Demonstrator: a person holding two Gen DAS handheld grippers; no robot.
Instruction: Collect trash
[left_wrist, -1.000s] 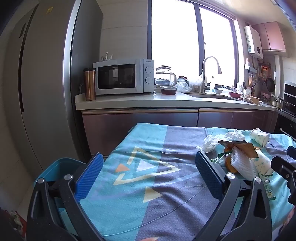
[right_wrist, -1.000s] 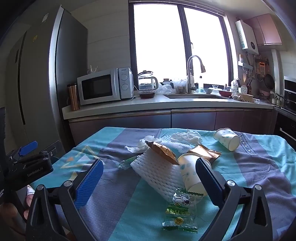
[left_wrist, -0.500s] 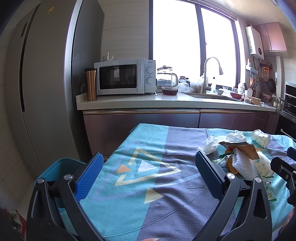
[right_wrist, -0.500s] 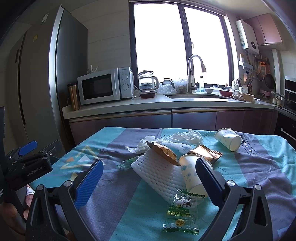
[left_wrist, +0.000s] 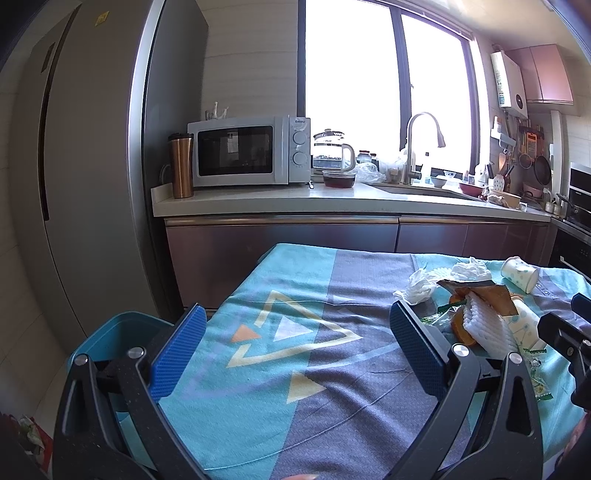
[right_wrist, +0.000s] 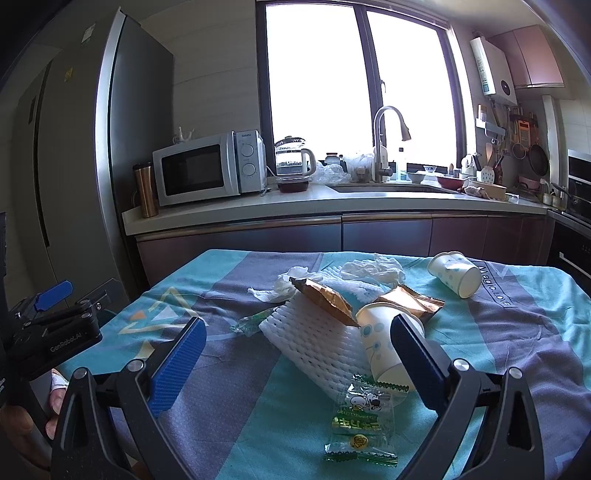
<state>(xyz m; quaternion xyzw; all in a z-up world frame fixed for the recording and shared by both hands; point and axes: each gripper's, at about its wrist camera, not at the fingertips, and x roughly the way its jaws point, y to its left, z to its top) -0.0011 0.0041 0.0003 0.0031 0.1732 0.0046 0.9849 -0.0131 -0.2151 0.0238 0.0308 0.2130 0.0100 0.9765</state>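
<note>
Over the tablecloth (right_wrist: 517, 332), both tools gape; right tool (right_wrist: 295, 347) faces foam net (right_wrist: 314, 343).

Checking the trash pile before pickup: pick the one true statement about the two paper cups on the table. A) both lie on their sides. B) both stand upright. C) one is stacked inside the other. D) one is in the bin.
A: the near paper cup lies tipped against the white foam net, and the far paper cup lies on its side apart from the pile.
</note>
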